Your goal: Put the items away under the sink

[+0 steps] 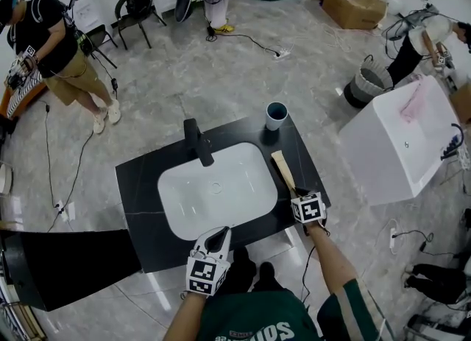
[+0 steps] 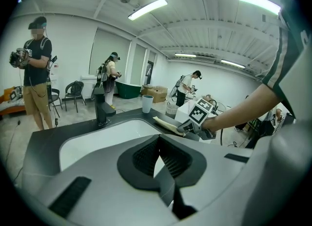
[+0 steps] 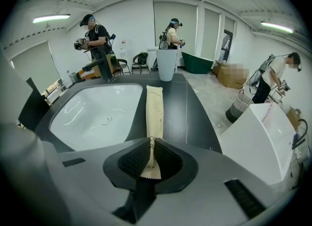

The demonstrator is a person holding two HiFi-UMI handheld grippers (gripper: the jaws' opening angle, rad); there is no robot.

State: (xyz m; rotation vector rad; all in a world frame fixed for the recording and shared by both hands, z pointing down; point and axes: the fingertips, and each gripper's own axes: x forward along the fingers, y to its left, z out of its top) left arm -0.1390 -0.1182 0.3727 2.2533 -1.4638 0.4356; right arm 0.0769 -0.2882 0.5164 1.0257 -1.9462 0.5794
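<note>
Right gripper [image 3: 150, 155] has its ribbed jaws closed on the near end of a long cream paper packet [image 3: 154, 108], which lies flat on the black stone countertop [image 1: 147, 177] at 3 o'clock of the white oval basin [image 1: 217, 188], its far end pointing toward 12 o'clock. Left gripper [image 2: 157, 144] hangs over the counter's front edge at 6 o'clock, jaws pressed together at the tips with nothing between them. A pale round cup [image 1: 277, 115] stands at 1 o'clock and a black faucet [image 1: 199, 141] at 11 o'clock. The packet appears light, thin and somewhat flexible; its paper skin should hold well against the pads. Held by one end, it may droop or swing, so a hold nearer mid-length would likely be steadier.
</note>
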